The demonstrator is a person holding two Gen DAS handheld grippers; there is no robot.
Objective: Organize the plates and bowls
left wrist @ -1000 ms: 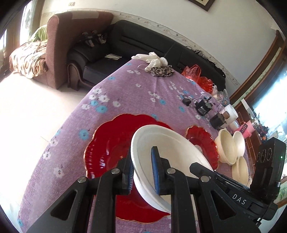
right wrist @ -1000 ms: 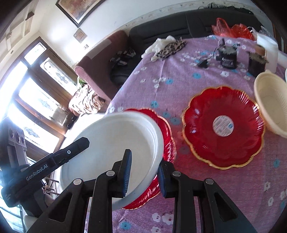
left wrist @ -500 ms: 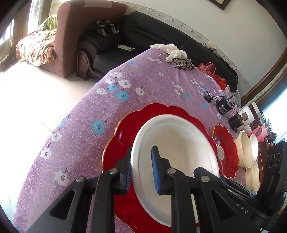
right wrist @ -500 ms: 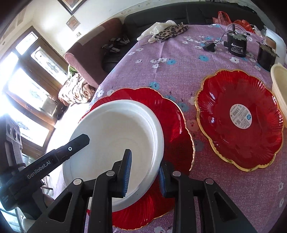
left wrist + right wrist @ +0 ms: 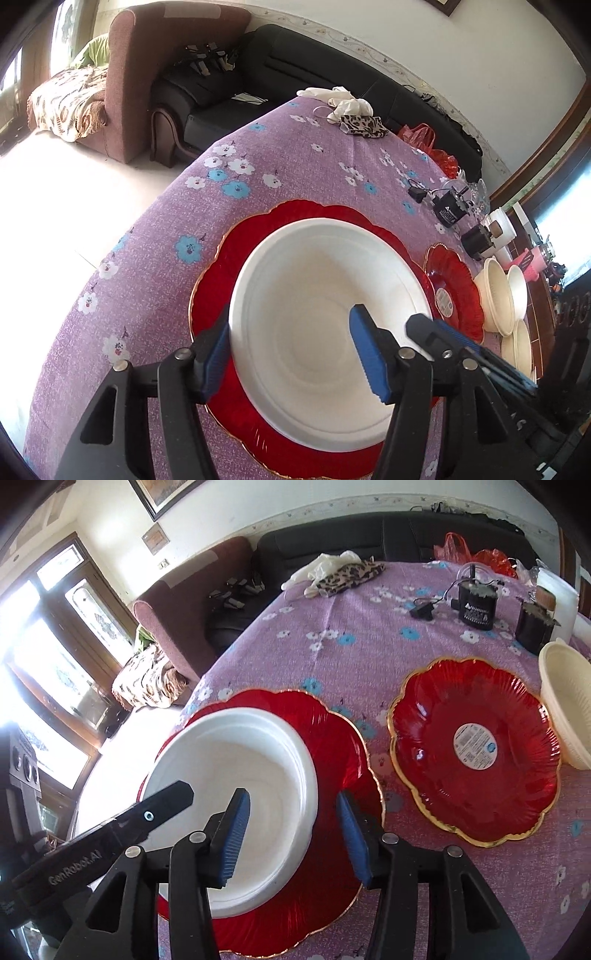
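Note:
A deep white plate lies on a large red scalloped plate on the purple flowered tablecloth. My left gripper straddles its near rim, jaws opening, one blue pad outside the rim and the other well inside, neither pressing. In the right wrist view the white plate sits on the same red plate, and my right gripper straddles its right rim, jaws opening and pads off it. A second red plate with a round sticker lies to the right. Cream bowls stand beyond it.
Black gadgets with a cable, a white roll, a leopard-print cloth and a red bag crowd the far side. The table edge drops to the floor on the left, with sofas behind.
Both grippers came down with the white plate, set it on the large red plate, and spread their jaws off its rim.

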